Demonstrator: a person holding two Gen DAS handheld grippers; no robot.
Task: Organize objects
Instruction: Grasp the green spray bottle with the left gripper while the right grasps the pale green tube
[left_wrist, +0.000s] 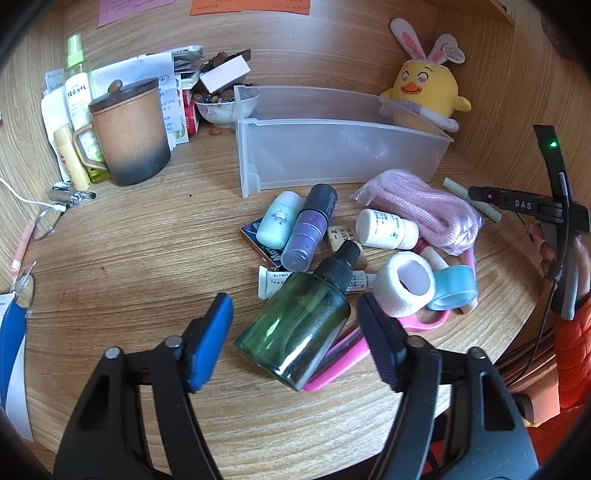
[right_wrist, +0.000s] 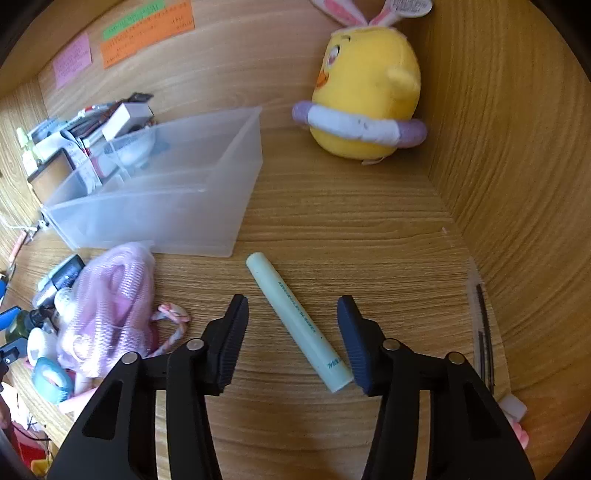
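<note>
Both jaws gape empty: left gripper straddles the green bottle, right gripper the pale tube; next, probably closing, then the bin at eleven o'clock.

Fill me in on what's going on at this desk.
A person is tidying desk clutter with two tools. The left hand-held gripper is open around a green spray bottle lying at the near edge of a pile of small items. The right hand-held gripper is open over a pale green tube lying apart on the wood. Neither item is gripped yet. The clear plastic bin behind them looks empty.
</note>
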